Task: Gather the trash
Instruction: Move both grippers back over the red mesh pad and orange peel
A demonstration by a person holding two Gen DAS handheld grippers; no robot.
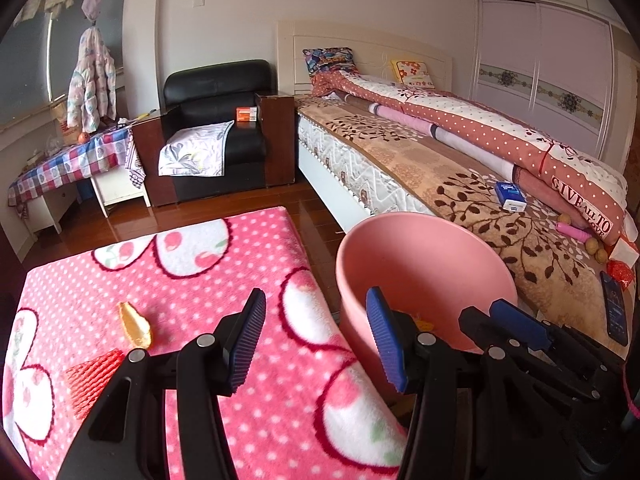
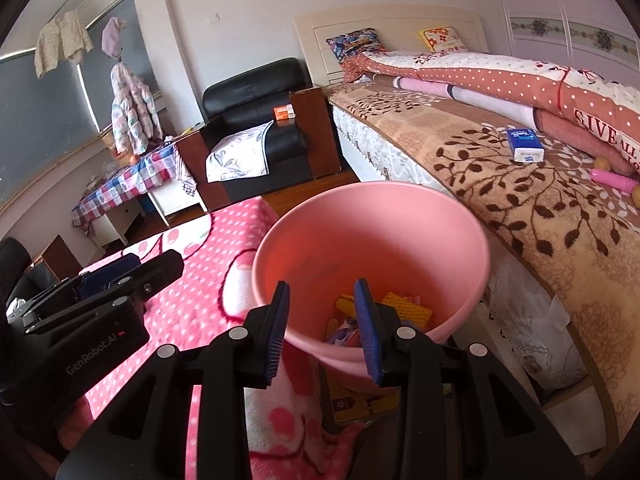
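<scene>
A pink bin [image 1: 424, 264] [image 2: 372, 240] stands between a surface under a pink dotted blanket [image 1: 192, 272] and the bed. Inside it lie a yellow foam net [image 2: 408, 309] and other wrappers. On the blanket lie an orange wrapper [image 1: 134, 325] and a red foam net [image 1: 93, 376]. My left gripper [image 1: 316, 340] hovers open over the blanket's right edge, to the right of both pieces, with nothing between its fingers. My right gripper [image 2: 322, 330] [image 1: 512, 324] hangs over the bin's near rim, jaws partly apart and empty.
The bed [image 1: 400, 160] on the right carries a rolled quilt, a blue tissue pack [image 2: 525, 145], a phone [image 1: 614, 308], a pink tube and walnuts. A black armchair [image 1: 216, 120] and a low table with a checked cloth [image 1: 68, 160] stand at the back.
</scene>
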